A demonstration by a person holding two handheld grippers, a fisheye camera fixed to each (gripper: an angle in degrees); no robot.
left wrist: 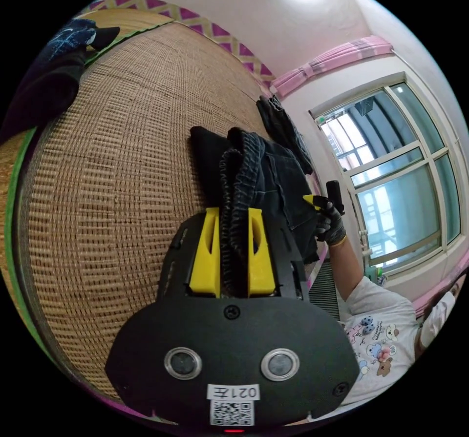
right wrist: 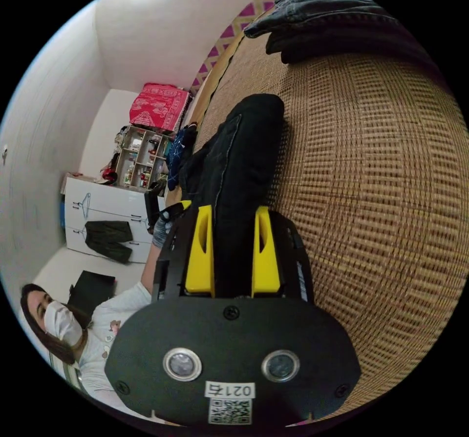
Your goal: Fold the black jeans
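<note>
The black jeans lie partly folded on a woven straw mat. My left gripper is shut on a thick bunched edge of them, the cloth squeezed between both yellow jaws. The other gripper grips the far side of the jeans, held by a gloved hand. In the right gripper view the jeans run away across the mat, and my right gripper is shut on their near end. The left gripper shows beyond it.
More dark clothes lie on the mat: a folded pile, a bundle and a heap. A window stands past the mat's edge. A white cabinet and shelves line the far wall. The person sits alongside.
</note>
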